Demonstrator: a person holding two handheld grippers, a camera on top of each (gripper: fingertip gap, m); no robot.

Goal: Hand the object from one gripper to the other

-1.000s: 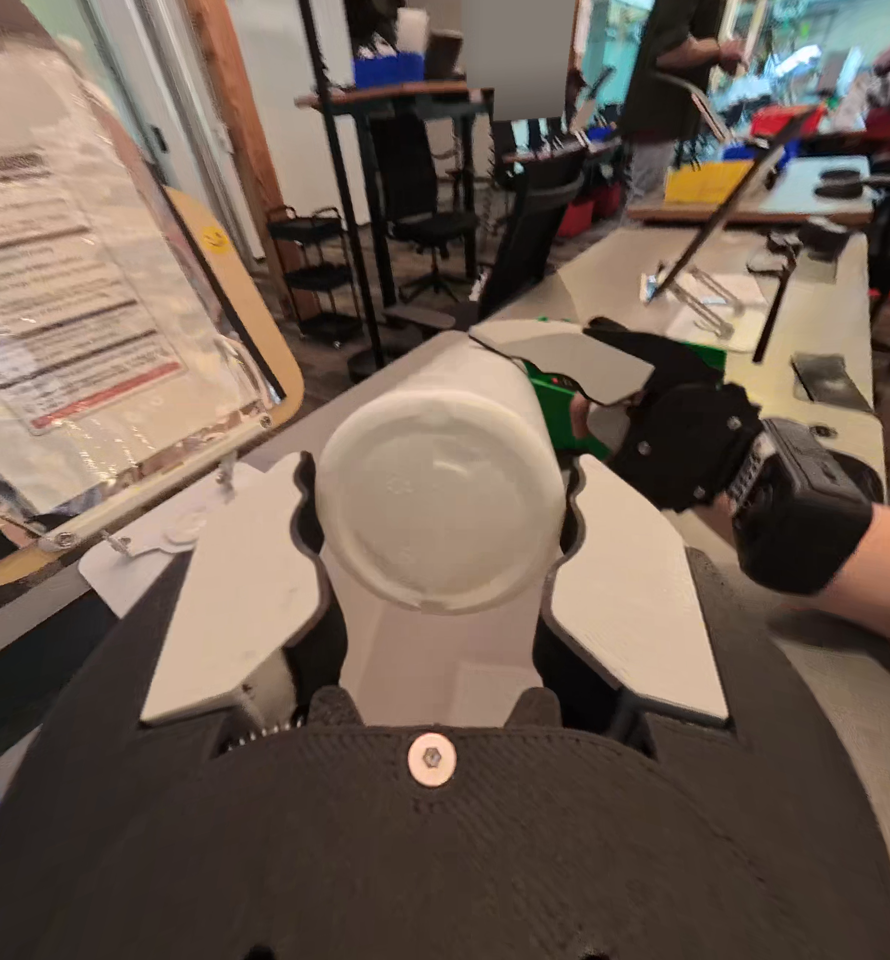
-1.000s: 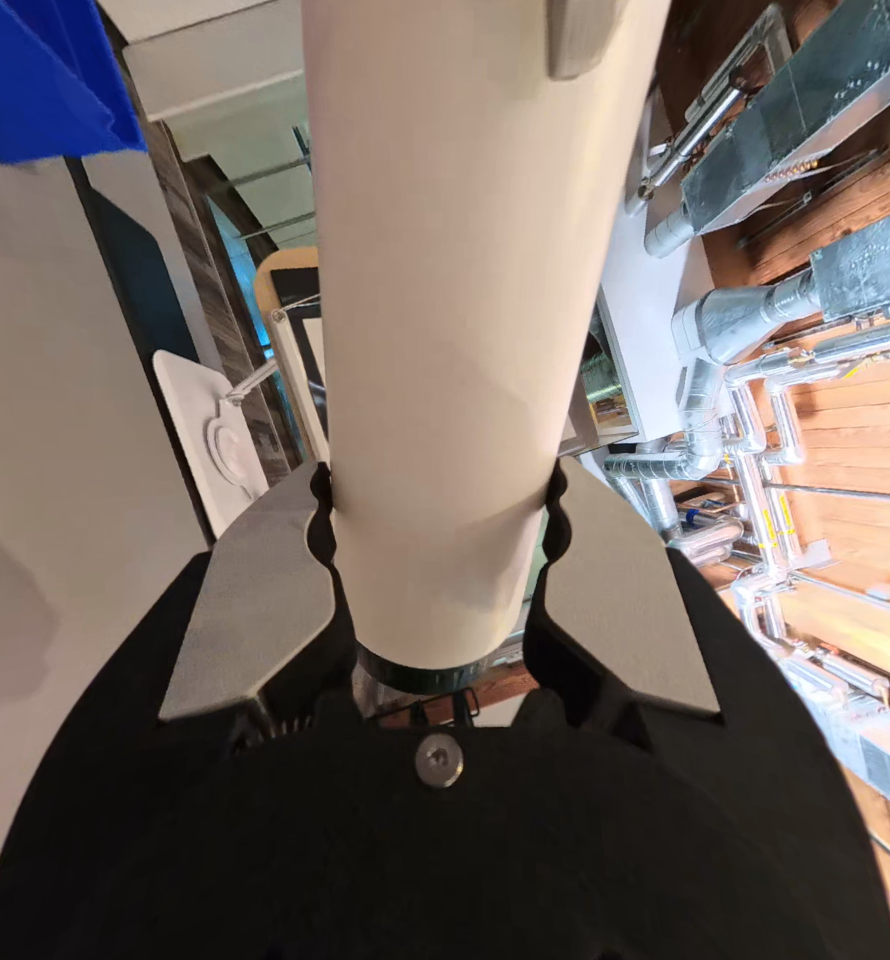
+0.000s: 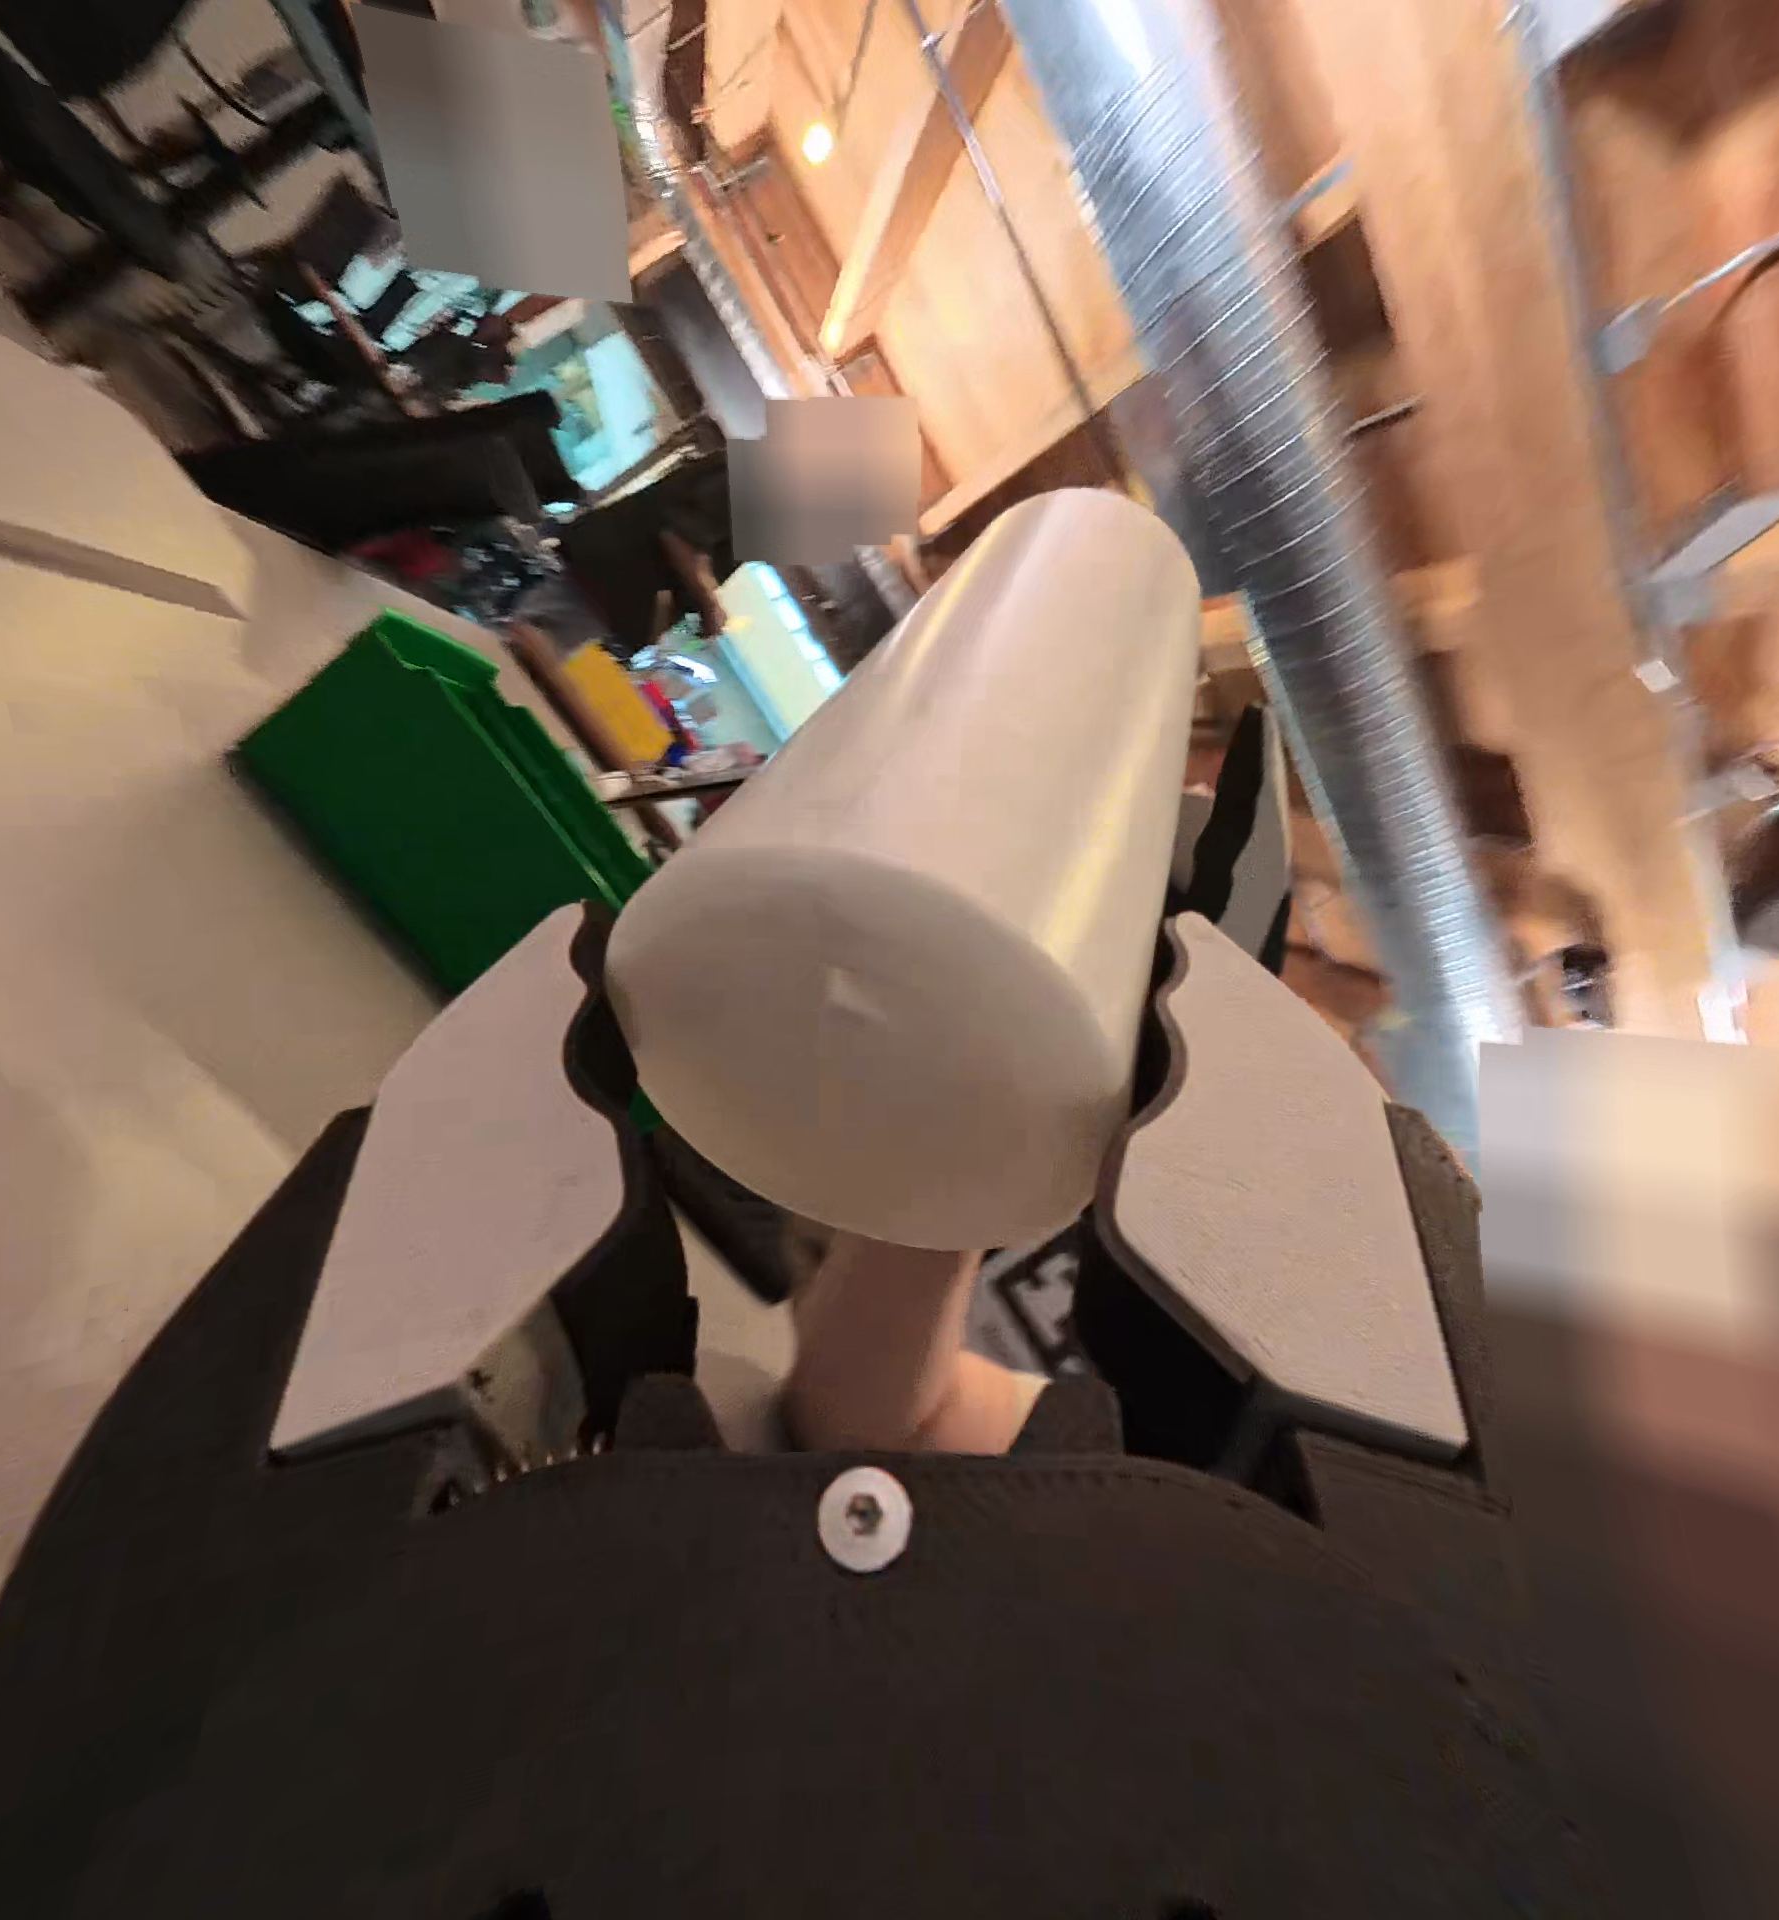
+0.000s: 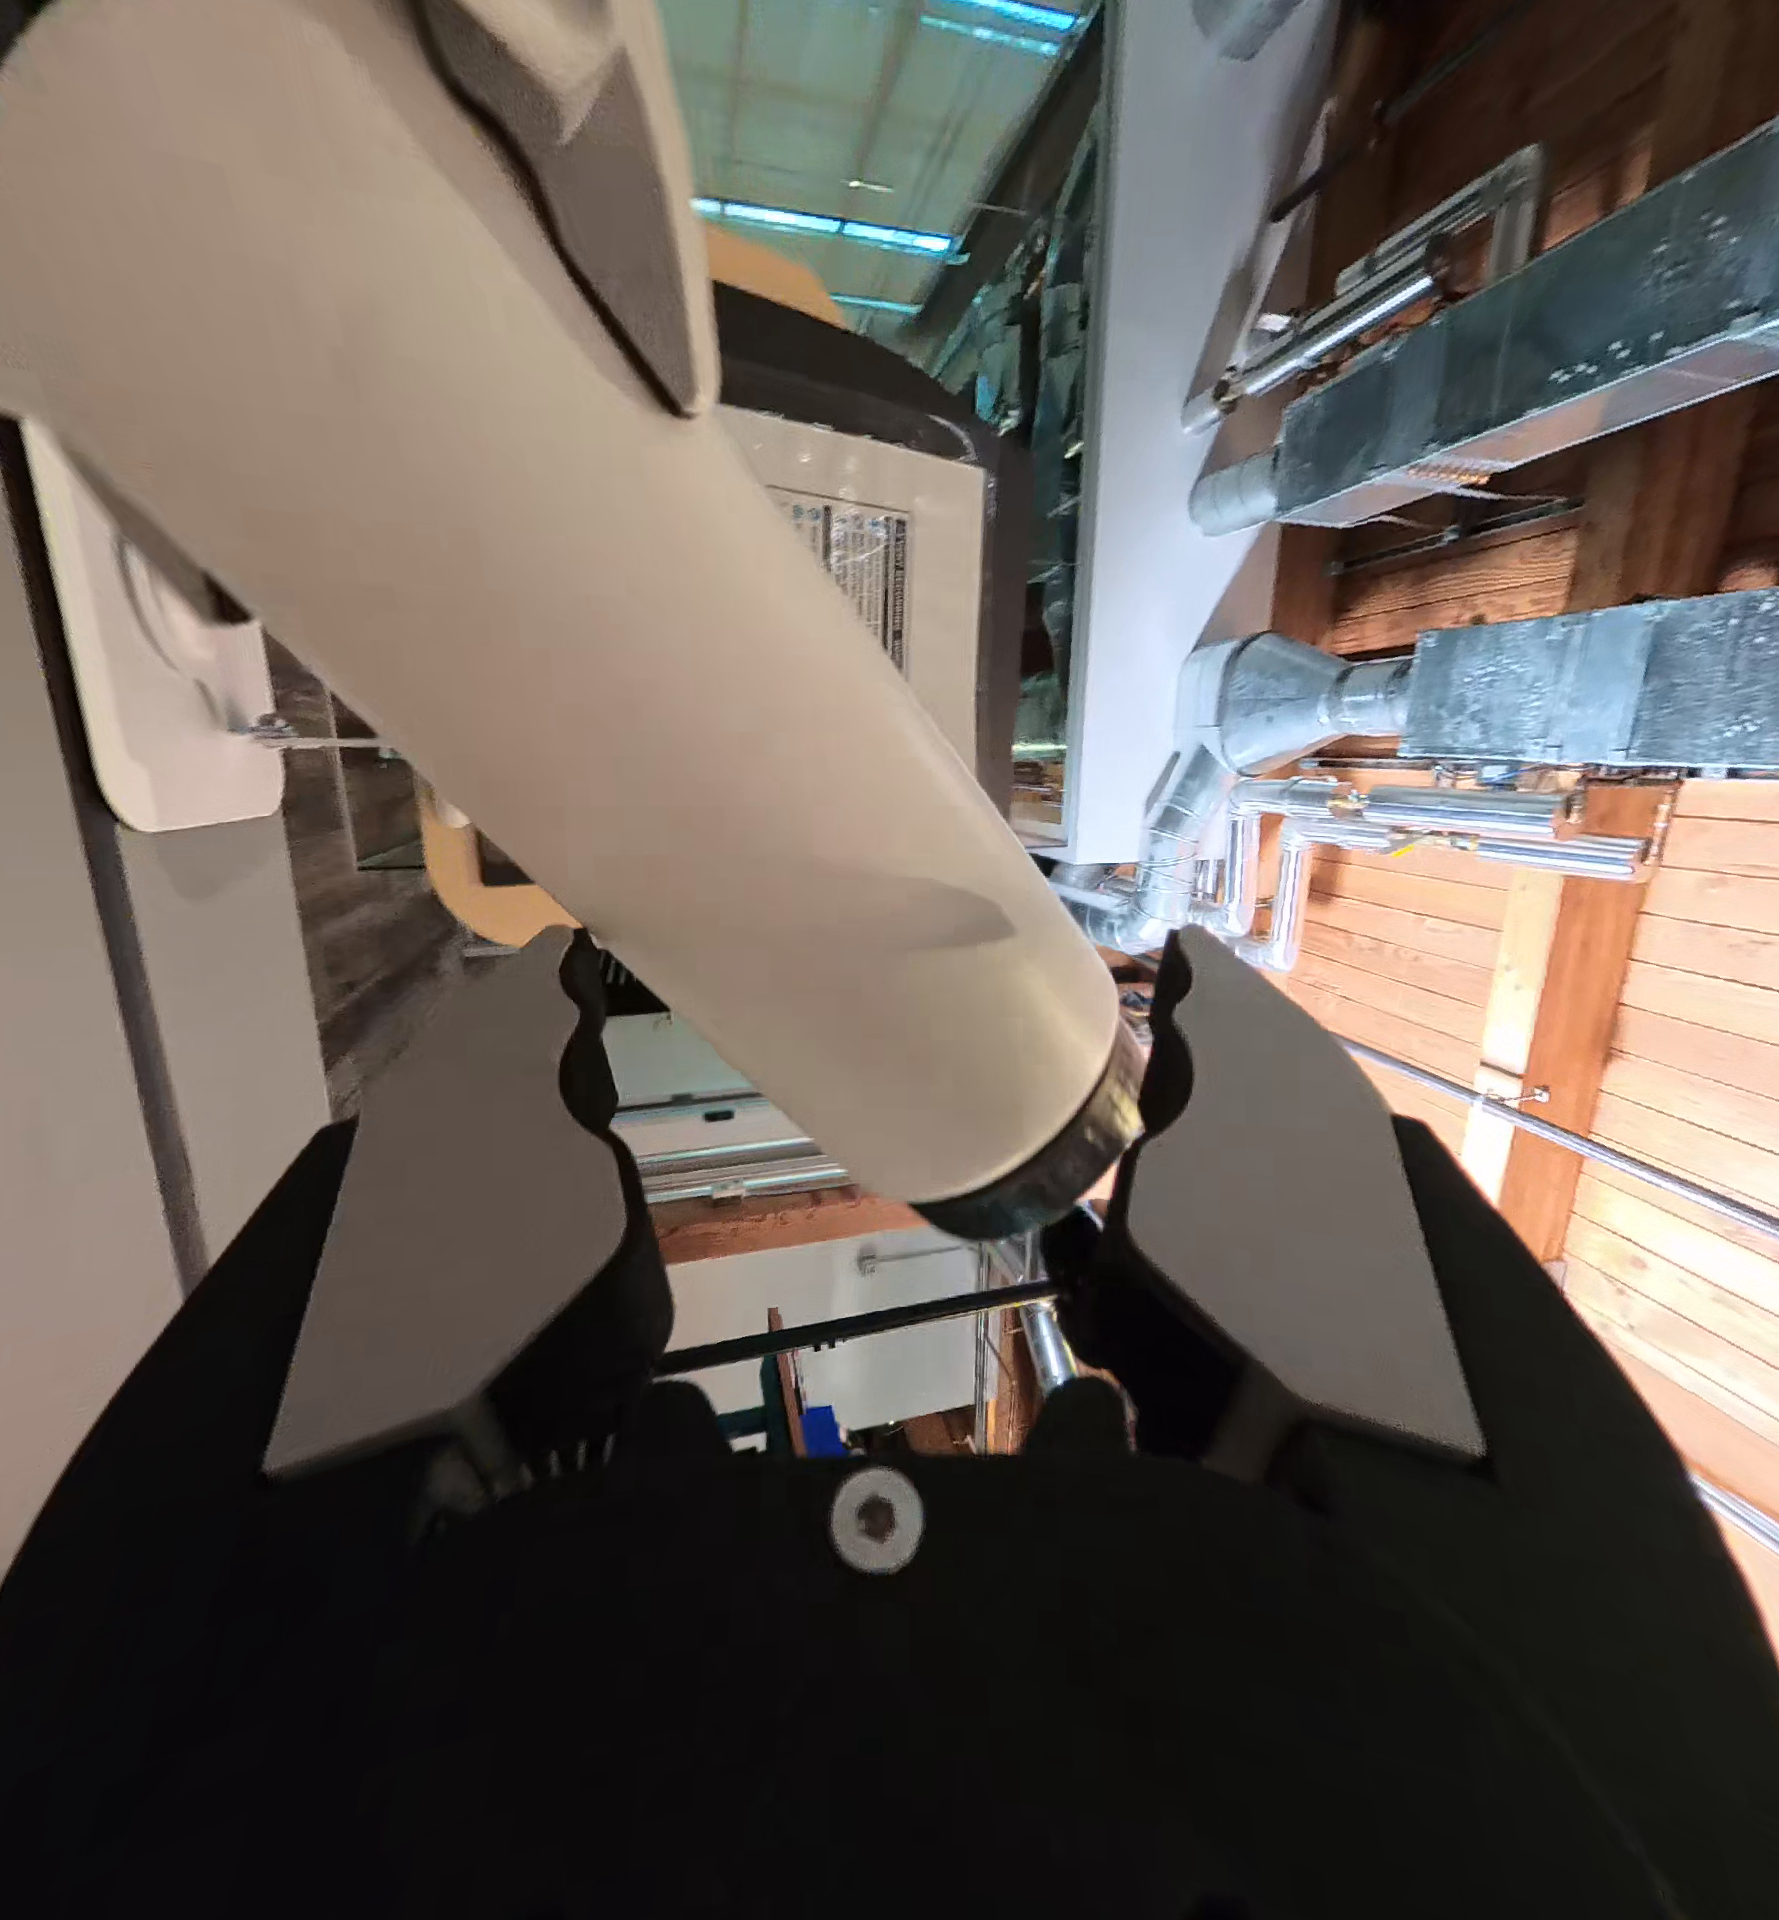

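The left gripper (image 3: 869, 997) is clamped on the flat end of a white bottle (image 3: 926, 883), its long axis running to the upper right. The right gripper (image 4: 869, 1029) is spread, the bottle's dark-ringed end (image 4: 1046, 1174) lying slantwise between its fingers, touching only one.

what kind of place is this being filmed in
Probably a converted industrial loft used as a workshop or lab. Bare metal ducts and pipes run along a timber plank ceiling, and a green storage bin sits on a pale worktable.
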